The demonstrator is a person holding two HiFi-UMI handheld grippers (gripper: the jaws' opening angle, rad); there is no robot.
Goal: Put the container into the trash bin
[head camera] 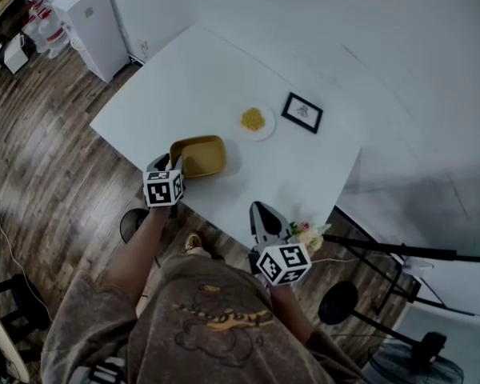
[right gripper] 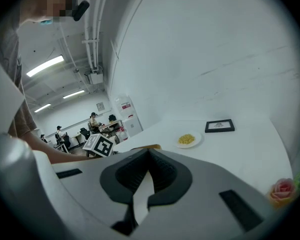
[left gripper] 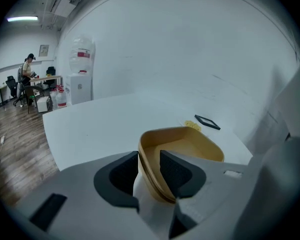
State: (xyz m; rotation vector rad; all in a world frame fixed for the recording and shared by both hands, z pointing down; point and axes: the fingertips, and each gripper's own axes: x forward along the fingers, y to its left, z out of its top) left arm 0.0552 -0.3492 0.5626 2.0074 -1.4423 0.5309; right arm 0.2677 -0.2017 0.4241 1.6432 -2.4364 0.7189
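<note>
A tan rectangular container (head camera: 198, 157) stands empty on the white table (head camera: 184, 86) near its front edge. My left gripper (head camera: 174, 168) is at the container's near left end. In the left gripper view the container (left gripper: 190, 146) has its near wall between the two pads of the left gripper (left gripper: 149, 166). The jaws straddle that wall, and a gap still shows on the inner side. My right gripper (head camera: 261, 211) hovers over the table's front right edge, apart from the container. Seen in its own view, the right gripper (right gripper: 149, 156) is shut on nothing.
A small white plate of yellow food (head camera: 254, 121) and a black picture frame (head camera: 302, 112) lie behind the container. A pink flower (head camera: 308, 232) sits at the front right corner. A dark round thing (head camera: 132, 224) stands on the wood floor below the table edge. A white cabinet (head camera: 92, 22) is far left.
</note>
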